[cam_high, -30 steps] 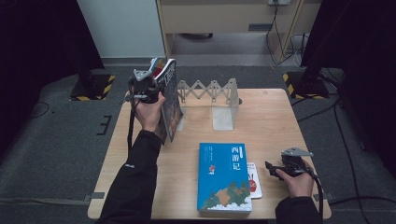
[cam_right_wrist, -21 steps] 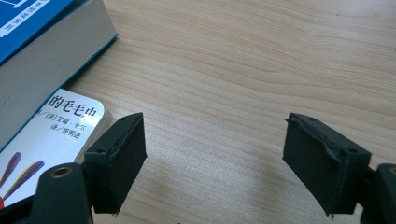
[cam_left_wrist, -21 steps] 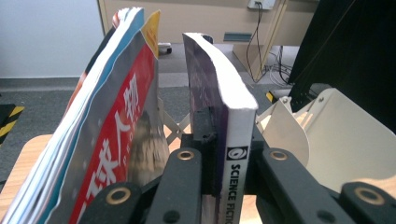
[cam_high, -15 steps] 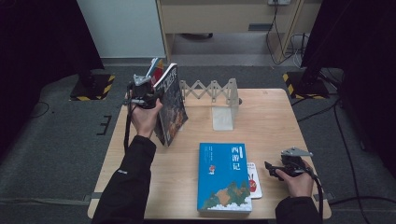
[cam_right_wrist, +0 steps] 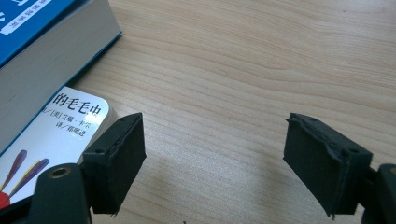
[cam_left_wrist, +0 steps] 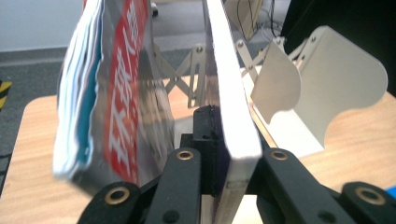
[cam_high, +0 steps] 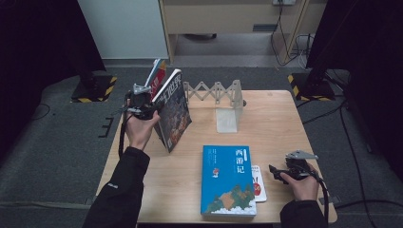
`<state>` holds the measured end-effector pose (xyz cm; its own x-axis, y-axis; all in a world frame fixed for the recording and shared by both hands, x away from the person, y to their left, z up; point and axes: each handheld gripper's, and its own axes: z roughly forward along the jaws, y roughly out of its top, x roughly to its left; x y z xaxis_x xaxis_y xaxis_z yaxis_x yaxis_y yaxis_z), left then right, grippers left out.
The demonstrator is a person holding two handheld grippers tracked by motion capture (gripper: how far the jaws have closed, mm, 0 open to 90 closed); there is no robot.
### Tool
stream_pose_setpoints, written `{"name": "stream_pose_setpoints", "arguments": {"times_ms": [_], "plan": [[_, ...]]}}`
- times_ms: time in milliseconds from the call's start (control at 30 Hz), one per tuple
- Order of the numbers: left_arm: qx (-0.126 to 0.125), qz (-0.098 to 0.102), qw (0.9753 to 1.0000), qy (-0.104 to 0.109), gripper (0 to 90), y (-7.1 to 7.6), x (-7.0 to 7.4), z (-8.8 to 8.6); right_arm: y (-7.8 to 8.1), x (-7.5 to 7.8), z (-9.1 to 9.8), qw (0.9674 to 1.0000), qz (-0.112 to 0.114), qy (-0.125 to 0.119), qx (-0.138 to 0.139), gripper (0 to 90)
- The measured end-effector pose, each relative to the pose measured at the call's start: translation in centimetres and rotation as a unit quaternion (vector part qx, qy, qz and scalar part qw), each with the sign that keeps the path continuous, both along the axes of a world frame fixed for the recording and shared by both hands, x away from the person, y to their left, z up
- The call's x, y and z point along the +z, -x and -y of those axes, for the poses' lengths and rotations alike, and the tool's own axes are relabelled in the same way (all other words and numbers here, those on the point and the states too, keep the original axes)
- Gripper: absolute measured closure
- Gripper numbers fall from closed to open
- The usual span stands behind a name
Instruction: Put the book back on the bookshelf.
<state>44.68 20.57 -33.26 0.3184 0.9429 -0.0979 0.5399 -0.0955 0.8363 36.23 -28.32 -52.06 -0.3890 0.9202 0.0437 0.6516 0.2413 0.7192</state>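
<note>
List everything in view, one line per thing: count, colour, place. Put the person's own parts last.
dark-covered book: 1, dark, tilted upright at table's left, clamped in left gripper
magazines: a few, red and blue, leaning behind that book
expanding book rack: 1, cream, table's far middle
blue book: 1, blue, flat at near edge
small white book: 1, white, partly under blue book
table: 1, light wood
left gripper: 1, black, shut on dark-covered book
right gripper: 1, black, open, near small white book

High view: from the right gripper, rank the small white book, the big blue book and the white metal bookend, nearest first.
Measured from the right gripper:
1. Small white book, just to its left, partly under the blue one.
2. Big blue book, flat, further left.
3. White metal bookend, upright towards the table's far edge.
</note>
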Motion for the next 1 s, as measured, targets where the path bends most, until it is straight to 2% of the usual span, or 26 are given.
{"name": "stream_pose_setpoints", "arguments": {"times_ms": [133,233,333,433,533,633,800,933,1000], "plan": [[-0.002,-0.007,1.0,-0.001,80.3,0.1,0.1,0.1,0.0,0.0,0.0,1.0,0.0,-0.001,0.0,20.6],[0.0,-0.011,0.9999,-0.01,79.5,0.0,0.3,0.3,0.0,-0.1,0.0,1.0,-0.001,0.0,0.001,20.5],[0.004,-0.012,0.9999,-0.006,78.2,-0.1,0.6,0.4,0.0,-0.1,-0.1,1.0,-0.004,-0.003,-0.001,20.4],[0.002,-0.023,0.9997,-0.003,76.8,-0.5,0.7,0.6,0.0,0.0,0.0,1.0,-0.003,-0.003,0.0,20.3],[0.01,-0.026,0.9994,-0.019,80.4,-0.7,0.7,1.1,0.0,-0.1,0.0,1.0,-0.003,-0.003,0.001,20.3],[0.011,-0.03,0.9994,-0.014,81.4,-0.7,0.7,1.0,0.0,0.0,0.0,1.0,-0.003,-0.004,0.002,20.2],[0.016,-0.009,0.9995,-0.024,81.8,-0.2,1.0,1.0,0.0,-0.1,-0.1,1.0,-0.005,-0.004,0.001,20.3],[0.031,0.005,0.9992,-0.024,81.9,0.0,1.8,0.7,0.0,-0.1,0.0,1.0,-0.005,-0.002,0.002,20.4],[0.039,0.015,0.999,-0.018,82.0,0.0,2.4,0.6,0.0,-0.1,-0.1,1.0,-0.006,-0.002,0.001,20.5]]}}
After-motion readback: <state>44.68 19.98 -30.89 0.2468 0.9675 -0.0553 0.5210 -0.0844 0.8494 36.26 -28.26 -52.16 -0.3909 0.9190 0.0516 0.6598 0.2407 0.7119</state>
